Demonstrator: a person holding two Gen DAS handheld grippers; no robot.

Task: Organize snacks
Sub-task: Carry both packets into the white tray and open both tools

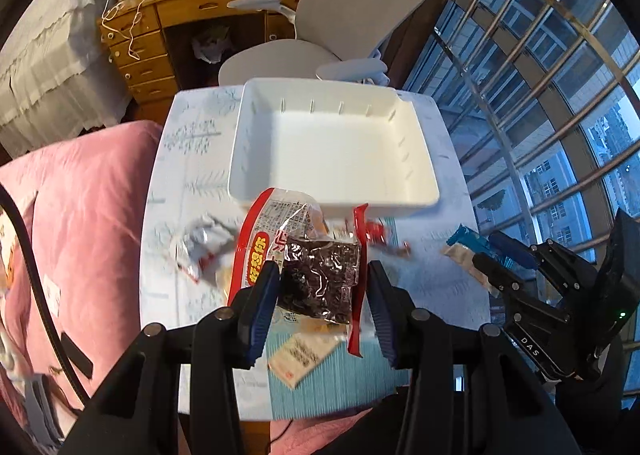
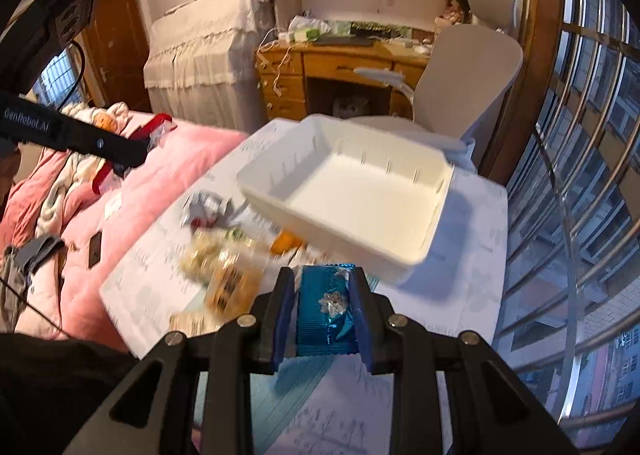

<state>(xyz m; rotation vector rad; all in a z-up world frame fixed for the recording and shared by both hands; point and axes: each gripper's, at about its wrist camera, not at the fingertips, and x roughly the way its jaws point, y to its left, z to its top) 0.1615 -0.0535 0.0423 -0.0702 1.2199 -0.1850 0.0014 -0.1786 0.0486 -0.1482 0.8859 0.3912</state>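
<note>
**A:** Blue pads of the left gripper (image 1: 323, 297) sit nearest in the left wrist view. What have they got?

**B:** They're part-closed around a red-edged snack bag (image 1: 308, 255) with a dark packet showing through it. The right pad looks slightly off the bag, so I can't tell how firm the hold is. Beyond it the white bin (image 1: 332, 143) holds nothing, so I'd say sorting has barely started.

**A:** What's left?

**B:** A silver wrapper (image 1: 206, 245) and small red packets (image 1: 380, 235) lie loose on the white table (image 1: 192, 175), between a pink bed (image 1: 84, 191) and barred windows (image 1: 560, 75).

**A:** And the right wrist view?

**B:** The right gripper (image 2: 324, 309) is clamped on a blue foil snack (image 2: 325, 307), short of the bin. Yellowish packets (image 2: 224, 275) wait on the table; a wooden desk (image 2: 340, 71) and grey chair (image 2: 472, 67) stand behind.
</note>
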